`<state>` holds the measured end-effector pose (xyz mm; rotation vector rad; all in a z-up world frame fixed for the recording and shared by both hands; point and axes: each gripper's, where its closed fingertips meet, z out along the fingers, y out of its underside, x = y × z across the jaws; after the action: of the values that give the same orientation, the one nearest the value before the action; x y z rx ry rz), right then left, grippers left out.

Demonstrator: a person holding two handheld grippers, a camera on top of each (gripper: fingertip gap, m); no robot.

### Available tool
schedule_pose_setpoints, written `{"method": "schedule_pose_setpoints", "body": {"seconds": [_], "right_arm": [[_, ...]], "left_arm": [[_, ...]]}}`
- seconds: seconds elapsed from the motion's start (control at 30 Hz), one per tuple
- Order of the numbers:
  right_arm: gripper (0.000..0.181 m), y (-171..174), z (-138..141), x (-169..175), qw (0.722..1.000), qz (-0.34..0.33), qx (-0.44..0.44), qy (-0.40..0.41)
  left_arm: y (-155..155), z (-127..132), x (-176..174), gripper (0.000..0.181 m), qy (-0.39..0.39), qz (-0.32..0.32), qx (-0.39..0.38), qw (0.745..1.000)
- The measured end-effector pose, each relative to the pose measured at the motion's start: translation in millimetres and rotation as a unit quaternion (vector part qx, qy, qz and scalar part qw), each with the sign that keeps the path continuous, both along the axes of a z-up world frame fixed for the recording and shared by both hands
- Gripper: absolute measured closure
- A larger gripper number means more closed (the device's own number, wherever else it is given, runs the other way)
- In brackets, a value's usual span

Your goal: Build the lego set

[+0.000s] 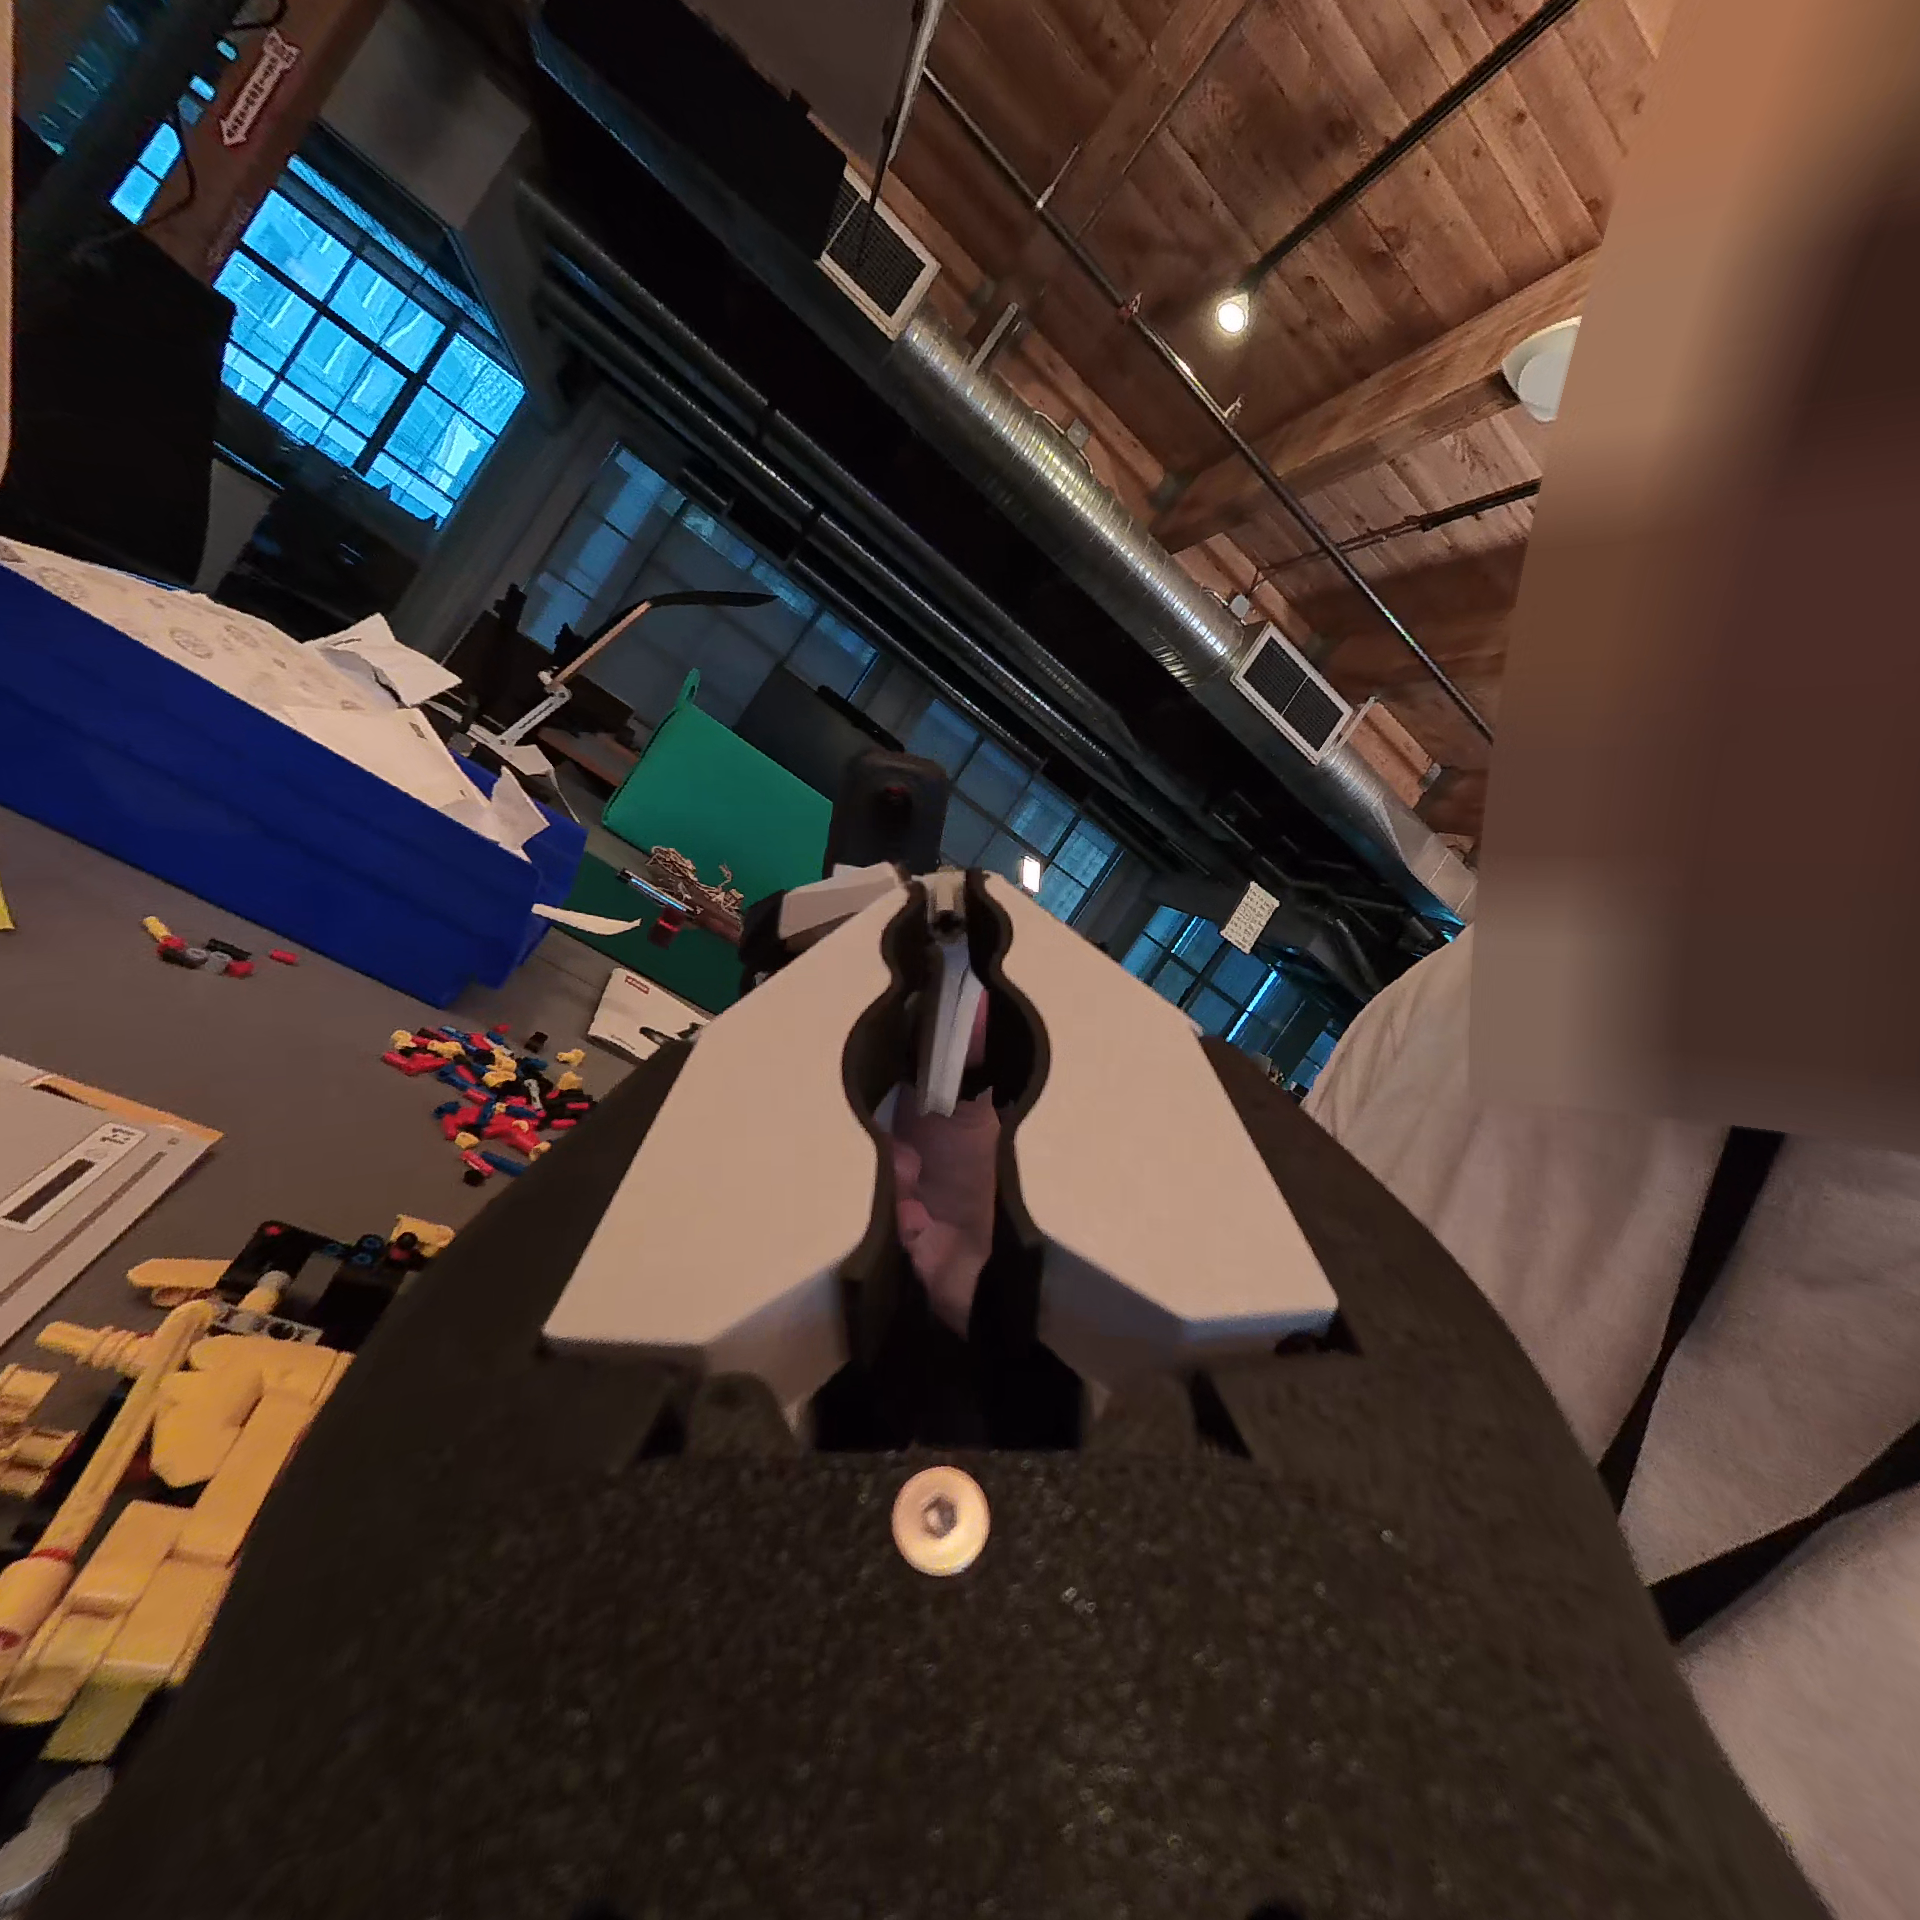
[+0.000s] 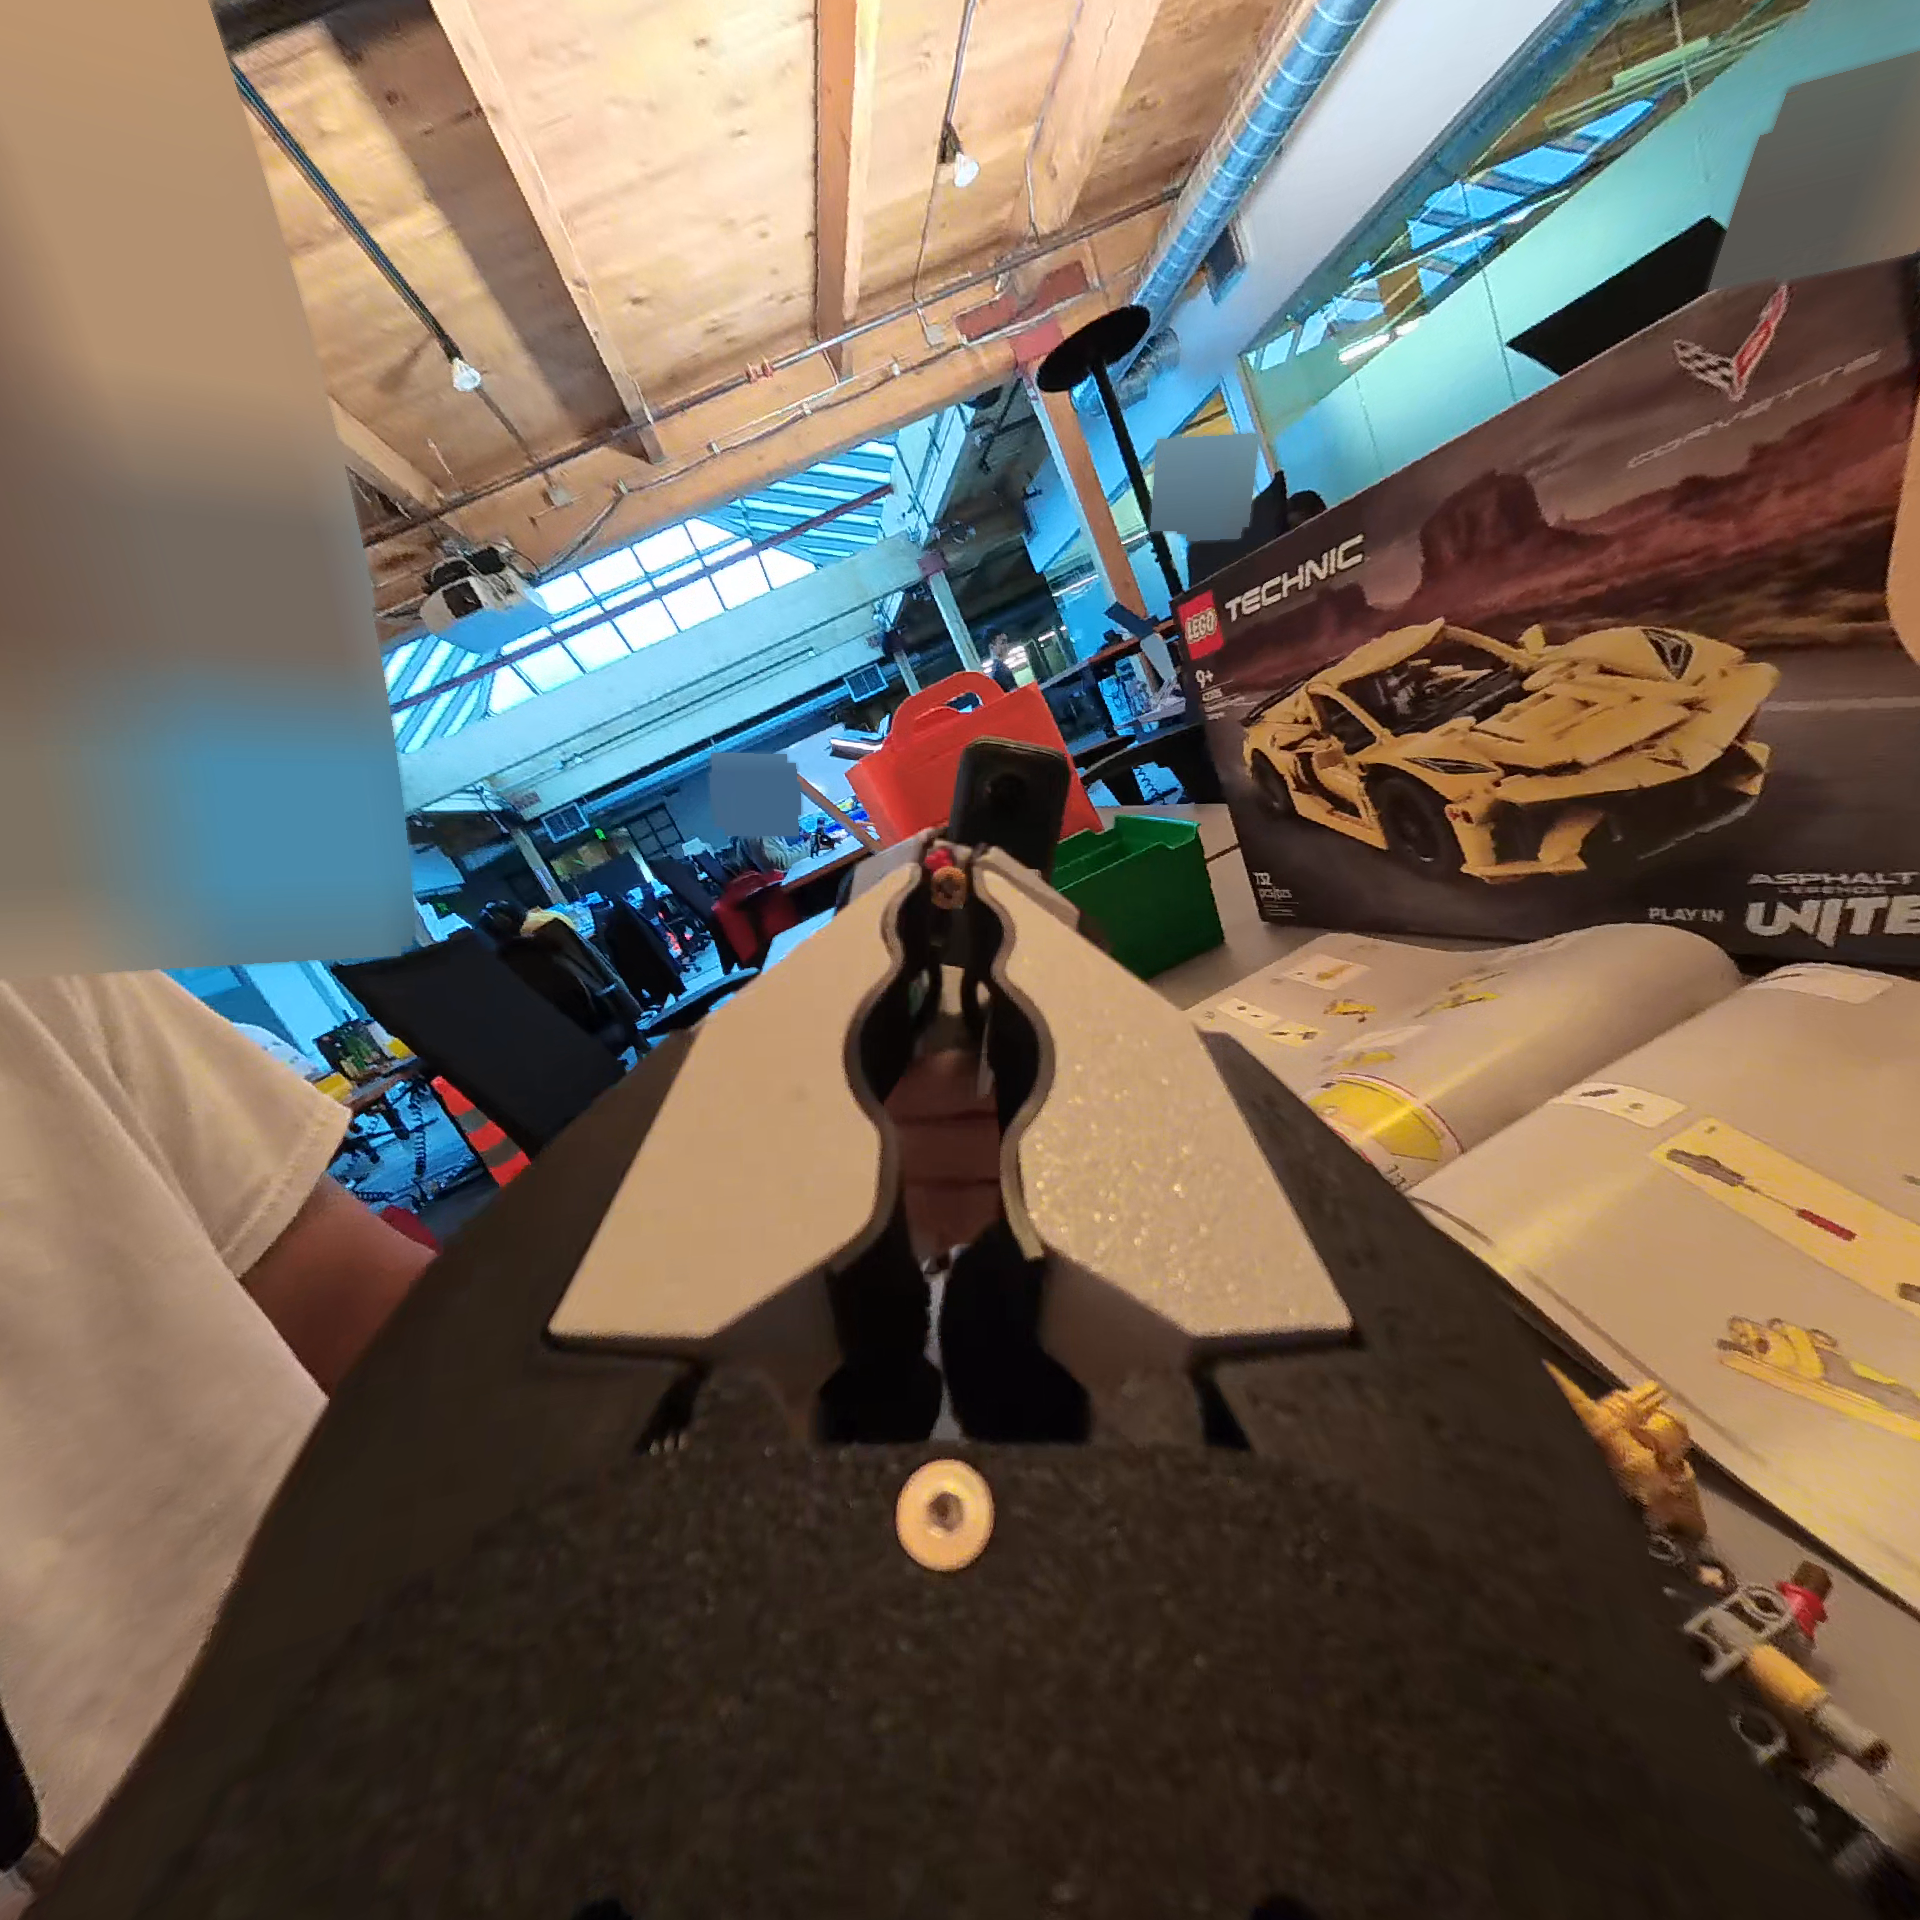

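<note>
My left gripper (image 1: 940, 894) is held up in the air, shut on a thin white lego piece (image 1: 954, 1023) that runs back between the fingers. My right gripper (image 2: 951, 868) is also raised, shut on a small tan and red lego pin (image 2: 945, 881) at its tips. The two grippers face each other tip to tip; the right one shows just beyond the left tips (image 1: 842, 904), and the left one's black camera shows beyond the right tips (image 2: 1008, 800). A partly built yellow lego car (image 1: 156, 1455) lies on the grey table (image 1: 260, 1039) at lower left.
A pile of small red, blue and yellow parts (image 1: 488, 1091) lies near a blue bin (image 1: 208, 769) with papers. The open instruction book (image 2: 1558, 1143), the set's box (image 2: 1558, 675), a green bin (image 2: 1143, 894) and loose parts (image 2: 1766, 1683) are on the right. A person's white shirt (image 2: 125, 1299) is close. My left and right fingertips are right by each other. Both grippers' tips are roughly 15 centimeters from the partly built yellow lego car (image 1: 156, 1455).
</note>
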<state>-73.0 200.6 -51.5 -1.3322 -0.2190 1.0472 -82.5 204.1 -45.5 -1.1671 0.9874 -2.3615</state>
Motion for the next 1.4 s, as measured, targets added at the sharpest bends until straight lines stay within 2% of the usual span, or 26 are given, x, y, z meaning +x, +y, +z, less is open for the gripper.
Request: {"method": "schedule_pose_setpoints", "body": {"seconds": [0.27, 0.5, 0.63, 0.83, 0.9, 1.1, 1.27, 1.4], "right_arm": [[0.178, 1.0, 7.6, 2.8, 0.997, 0.033, -0.001, 0.077], [0.178, 5.1, 2.4, 4.4, 0.997, 0.013, -0.005, 0.071], [0.178, 7.6, 2.9, 8.8, 0.996, -0.005, -0.002, 0.093], [0.177, 8.2, 2.7, 9.5, 0.992, 0.022, -0.009, 0.126], [0.177, 9.3, 1.7, 11.0, 0.993, 0.008, -0.004, 0.116], [0.177, 8.2, 2.8, 13.8, 0.997, -0.022, 0.022, 0.077], [0.177, 10.4, 1.7, 18.3, 0.996, -0.066, 0.033, 0.051], [0.177, 10.2, 4.2, 20.3, 0.994, -0.072, 0.039, 0.075]], "left_arm": [[1.1, 2.4, 0.2, 0.175, 0.0, 0.018, 0.012, 1.0], [3.3, 0.2, 4.3, 0.175, 0.006, 0.044, 0.026, 0.999], [4.7, -0.6, 8.0, 0.175, 0.007, 0.069, 0.034, 0.997], [4.2, -1.8, 10.1, 0.175, 0.013, 0.11, 0.092, 0.99], [4.7, -2.8, 11.5, 0.174, 0.017, 0.123, 0.101, 0.987], [3.6, -2.7, 14.8, 0.175, 0.002, 0.116, 0.06, 0.991], [5.2, -3.8, 19.1, 0.175, -0.003, 0.139, 0.048, 0.989], [4.8, -2.3, 21.1, 0.174, -0.014, 0.15, 0.025, 0.988]]}}
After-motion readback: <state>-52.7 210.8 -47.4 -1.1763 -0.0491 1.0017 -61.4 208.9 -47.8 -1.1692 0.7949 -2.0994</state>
